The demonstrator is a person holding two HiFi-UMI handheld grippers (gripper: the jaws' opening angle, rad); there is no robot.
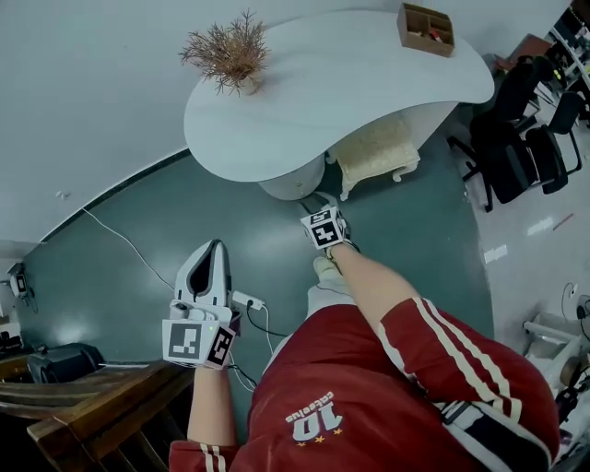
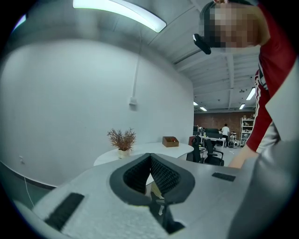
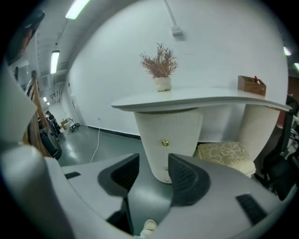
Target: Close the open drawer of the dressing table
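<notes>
The white dressing table (image 1: 350, 83) stands ahead on a ribbed round pedestal (image 3: 170, 135). Small gold knobs (image 3: 165, 143) mark the pedestal's drawer fronts, which look flush with its curve. My right gripper (image 3: 154, 170) is open and empty, a short way from the pedestal and aimed at the knobs; in the head view the right gripper (image 1: 318, 214) hovers just in front of the pedestal (image 1: 293, 184). My left gripper (image 1: 214, 251) hangs further back and to the left over the floor. The left gripper (image 2: 150, 158) is shut with its pads together and nothing between them.
On the tabletop stand a dried plant in a pot (image 1: 230, 55) and a wooden box (image 1: 426, 28). A cushioned stool (image 1: 373, 152) sits under the table's right side. Black office chairs (image 1: 516, 138) are at the right, dark wooden furniture (image 1: 92, 406) is at the lower left, and a cable (image 1: 120, 240) lies on the floor.
</notes>
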